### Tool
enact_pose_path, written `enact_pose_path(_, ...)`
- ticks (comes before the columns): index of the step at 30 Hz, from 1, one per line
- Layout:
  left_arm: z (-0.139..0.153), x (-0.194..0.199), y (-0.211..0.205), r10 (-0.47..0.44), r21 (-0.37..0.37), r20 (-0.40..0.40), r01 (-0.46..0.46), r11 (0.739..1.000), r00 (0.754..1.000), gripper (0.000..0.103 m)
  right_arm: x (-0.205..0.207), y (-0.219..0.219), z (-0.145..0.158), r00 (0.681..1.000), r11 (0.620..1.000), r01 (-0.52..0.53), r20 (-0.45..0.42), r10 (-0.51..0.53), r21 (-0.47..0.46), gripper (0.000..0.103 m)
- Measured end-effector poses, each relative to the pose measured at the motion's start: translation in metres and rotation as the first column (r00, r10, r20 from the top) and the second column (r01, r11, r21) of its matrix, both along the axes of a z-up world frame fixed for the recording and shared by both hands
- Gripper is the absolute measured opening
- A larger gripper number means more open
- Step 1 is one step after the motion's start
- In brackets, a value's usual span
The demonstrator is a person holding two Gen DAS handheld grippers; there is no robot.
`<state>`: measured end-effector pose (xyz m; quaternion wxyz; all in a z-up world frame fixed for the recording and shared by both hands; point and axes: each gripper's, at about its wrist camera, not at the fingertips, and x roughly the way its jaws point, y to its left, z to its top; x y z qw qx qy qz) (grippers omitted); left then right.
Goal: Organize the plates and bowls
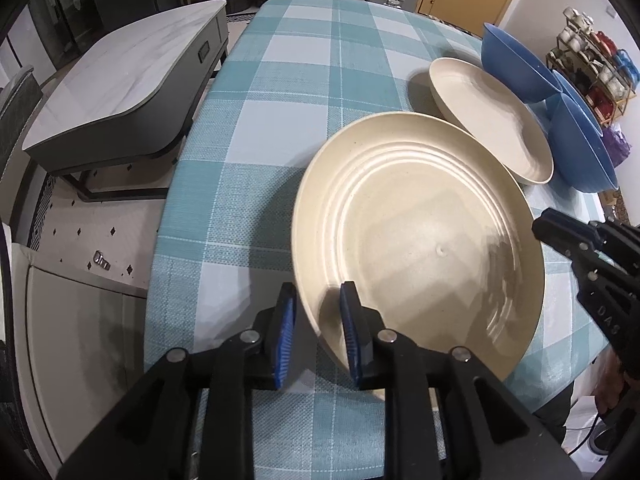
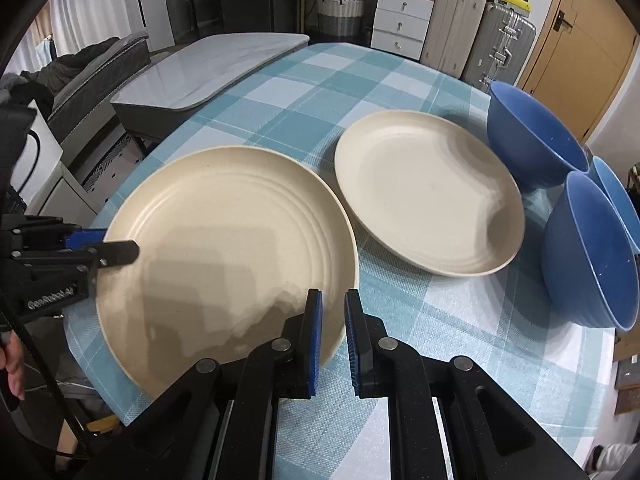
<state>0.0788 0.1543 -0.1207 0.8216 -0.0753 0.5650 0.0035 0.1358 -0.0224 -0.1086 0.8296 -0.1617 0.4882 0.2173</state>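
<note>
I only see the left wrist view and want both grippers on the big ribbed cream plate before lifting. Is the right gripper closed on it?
Observer: No. The right gripper is open, and its fingers straddle the near rim of the ribbed cream plate without clamping it.
Operator: Is the smooth cream plate touching it? They overlap in my view.
Observer: Seemingly not. A strip of checked tablecloth shows between it and the smooth cream plate.
</note>
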Motion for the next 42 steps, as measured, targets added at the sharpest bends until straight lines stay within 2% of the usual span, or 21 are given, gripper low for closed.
enact_pose_path(8,-0.002,0.001,-0.004,-0.019,0.012,0.013,0.019,1.000,1.000,0.025,0.006,-0.006,0.001,1.000,1.000,0.025,-0.013,-0.025,0.015,0.011)
enact_pose_path(13,-0.001,0.000,0.002,-0.015,-0.016,-0.011,0.015,1.000,1.000,0.026,0.008,-0.008,-0.001,0.999,0.999,0.033,-0.027,-0.032,0.026,0.011)
enact_pose_path(18,0.014,-0.006,0.011,0.020,0.005,0.037,-0.020,1.000,0.999,0.027,0.009,-0.010,0.000,0.999,0.999,0.035,-0.031,-0.034,0.039,0.012)
enact_pose_path(21,0.021,-0.004,0.019,0.044,0.039,0.063,-0.047,0.998,0.997,0.036,0.010,-0.010,-0.003,0.999,0.999,0.037,-0.039,-0.035,0.037,0.012)
enact_pose_path(26,0.022,0.001,0.035,0.104,0.045,0.086,-0.108,0.993,0.991,0.036,0.010,-0.012,-0.005,0.998,0.998,0.041,-0.047,-0.039,0.047,0.012)
enact_pose_path(28,0.018,0.003,0.035,0.102,0.057,0.074,-0.106,0.993,0.992,0.036,0.010,-0.012,-0.006,0.998,0.998,0.042,-0.050,-0.039,0.045,0.012)
enact_pose_path(31,0.009,0.004,0.035,0.105,0.029,0.053,-0.107,0.994,0.993,0.035,0.010,-0.011,-0.008,0.998,0.998,0.043,-0.056,-0.040,0.050,0.012)
enact_pose_path(37,0.007,0.005,0.035,0.111,0.025,0.058,-0.113,0.993,0.992,0.035,0.012,-0.012,-0.009,0.997,0.997,0.050,-0.058,-0.046,0.060,0.012)
enact_pose_path(42,0.009,0.003,0.025,0.092,0.099,0.085,-0.101,0.990,0.992,0.035,0.012,-0.013,-0.009,0.996,0.996,0.059,-0.065,-0.054,0.073,0.012)
